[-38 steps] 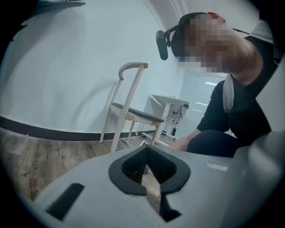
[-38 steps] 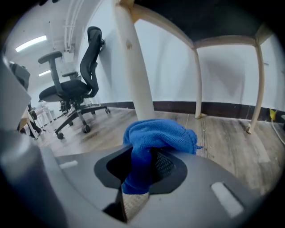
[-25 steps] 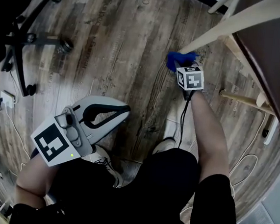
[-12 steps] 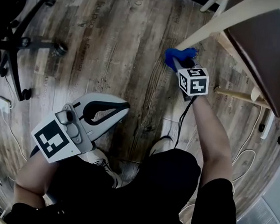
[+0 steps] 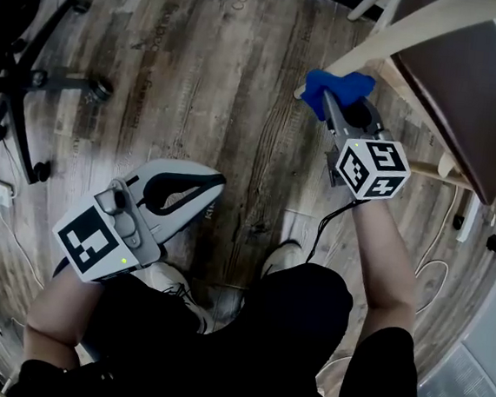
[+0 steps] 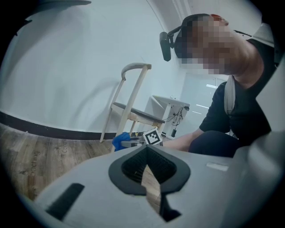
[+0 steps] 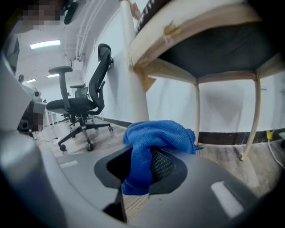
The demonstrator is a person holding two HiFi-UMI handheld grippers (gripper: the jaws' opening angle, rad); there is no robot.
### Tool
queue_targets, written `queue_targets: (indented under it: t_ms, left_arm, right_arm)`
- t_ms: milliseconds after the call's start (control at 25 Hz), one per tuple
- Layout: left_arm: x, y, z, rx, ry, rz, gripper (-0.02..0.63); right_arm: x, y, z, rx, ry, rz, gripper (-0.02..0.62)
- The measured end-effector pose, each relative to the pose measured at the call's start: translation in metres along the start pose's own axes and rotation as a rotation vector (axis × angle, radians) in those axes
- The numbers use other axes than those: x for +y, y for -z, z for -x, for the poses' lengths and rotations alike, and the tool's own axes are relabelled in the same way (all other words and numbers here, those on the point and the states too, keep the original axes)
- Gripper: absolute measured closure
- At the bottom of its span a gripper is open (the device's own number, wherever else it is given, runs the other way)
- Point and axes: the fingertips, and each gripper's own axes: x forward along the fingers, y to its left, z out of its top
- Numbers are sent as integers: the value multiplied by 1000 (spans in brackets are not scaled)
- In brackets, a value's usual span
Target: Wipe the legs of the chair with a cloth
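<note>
Napped blue cloth (image 5: 337, 87), smooth pale wooden chair leg (image 5: 394, 45), matt plank floor (image 5: 198, 84)

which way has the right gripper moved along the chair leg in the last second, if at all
Yes. The right gripper, shut on the blue cloth, slid slightly up the chair leg: its foot, covered earlier, now shows beyond the cloth.

Cloth (image 5: 342, 84) beside chair leg (image 5: 403, 40)
</note>
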Motion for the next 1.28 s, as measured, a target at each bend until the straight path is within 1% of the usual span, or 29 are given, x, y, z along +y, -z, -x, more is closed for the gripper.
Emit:
queue_targets:
  t_ms: [200,320,400,520,600,720,920,1080,1160,1280]
  left_arm:
    - [-1,1,-3,5,11,2,598]
    - [-6,3,-4,3,27,21,598]
    - [-6,3,-4,4,25,17,598]
    - [-5,1,-1,-7,20,11,598]
    - [-6,0,1,-13,20,12,598]
    - [-6,-1,3,-6,10,-7,598]
    - [-8,-7,3,-26,22,-18,598]
    - [-12,-11,2,-41,43,12,598]
    - [-13,-11,-1,-39,50,19,598]
    - [-10,-7,-4,-22,33,-2,598]
  right_arm:
    - [7,-50,26,-152,-2,-95,495]
    - [10,-71,40,-229,-4,-151,495]
    - [10,-82,48,-267,-3,-179,495]
    - [5,-88,61,-292,21,-201,495]
    - [2,-86,68,-295,37,-212,495]
    - [-6,-84,84,-293,66,-239,495]
    - [-28,-76,127,-295,157,-277,495]
    - [-49,-68,168,-312,256,-308,495]
    - [-63,-66,192,-316,318,-304,495]
    - [-84,-62,230,-328,419,-323,495]
